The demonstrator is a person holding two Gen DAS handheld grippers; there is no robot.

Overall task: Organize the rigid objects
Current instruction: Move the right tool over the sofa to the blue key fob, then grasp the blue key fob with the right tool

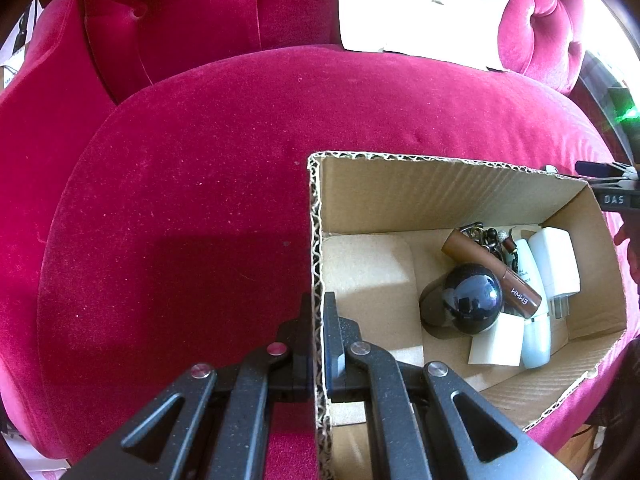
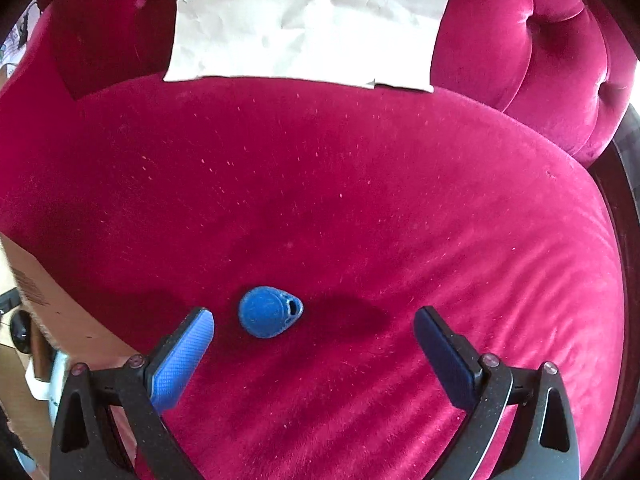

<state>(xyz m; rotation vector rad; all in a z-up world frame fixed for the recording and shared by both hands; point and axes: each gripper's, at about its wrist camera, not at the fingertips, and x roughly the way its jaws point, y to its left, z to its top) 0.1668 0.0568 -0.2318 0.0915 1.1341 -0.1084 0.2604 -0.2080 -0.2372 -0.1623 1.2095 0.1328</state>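
Both wrist cameras look steeply down, close over the red seat cushion [image 1: 180, 200]; both views share its back edge and the paper [image 2: 304, 24].

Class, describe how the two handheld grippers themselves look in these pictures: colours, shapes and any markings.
The left gripper has matte black, speckled arms with triangular cut-outs and round silver rivets, two tinted pink by the velvet. The right gripper has the same black frame and rivets; its fingers carry flat rectangular blue pads with a fine cross-hatched texture. No lettering shows on either in its own camera view; no sleeves or cables are visible.
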